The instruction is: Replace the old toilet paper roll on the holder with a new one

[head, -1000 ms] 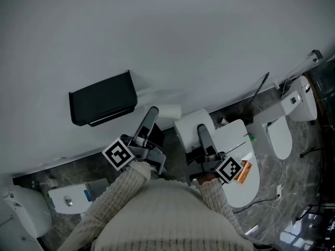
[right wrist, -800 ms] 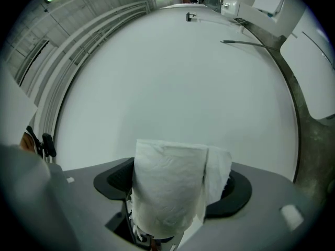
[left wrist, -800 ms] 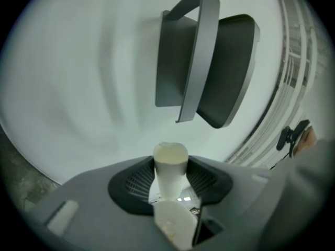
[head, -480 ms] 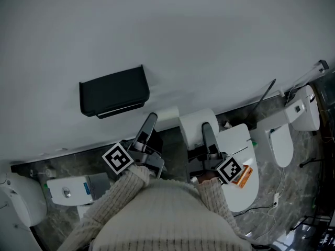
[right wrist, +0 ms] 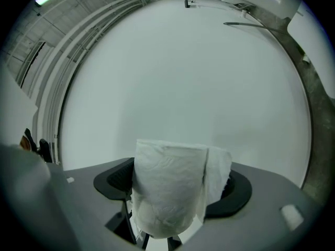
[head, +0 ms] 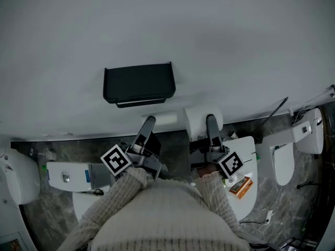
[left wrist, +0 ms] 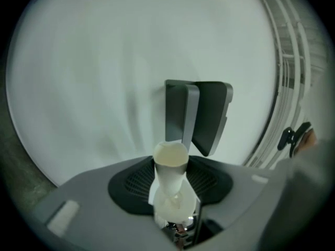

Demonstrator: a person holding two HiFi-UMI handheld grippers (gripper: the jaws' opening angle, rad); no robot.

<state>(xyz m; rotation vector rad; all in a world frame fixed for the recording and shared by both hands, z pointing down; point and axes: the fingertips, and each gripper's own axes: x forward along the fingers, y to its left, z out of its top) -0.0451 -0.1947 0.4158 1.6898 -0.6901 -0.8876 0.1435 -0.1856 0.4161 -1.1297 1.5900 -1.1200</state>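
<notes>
A black paper holder (head: pixel 138 84) hangs on the white wall; in the left gripper view the holder (left wrist: pixel 201 114) stands just ahead of the jaws. My left gripper (head: pixel 149 121) is shut on the old roll (left wrist: pixel 169 178), a thin pale tube with little paper on it; in the head view this old roll (head: pixel 166 120) sticks out just below the holder. My right gripper (head: pixel 211 121) is shut on the new roll (right wrist: pixel 170 187), a full white one with a loose flap. In the head view the new roll (head: pixel 199 120) sits below and right of the holder.
A toilet with its lid down (head: pixel 247 163) lies under my right hand, with an orange packet (head: pixel 242 186) on it. Another toilet (head: pixel 285 153) stands at the right and a third (head: pixel 21 174) at the left. A white box (head: pixel 68 175) rests on the marble floor.
Both grippers have swung along the wall with their rolls still held. The black holder, earlier up and to the left of them, now sits right above the left gripper's tips.
</notes>
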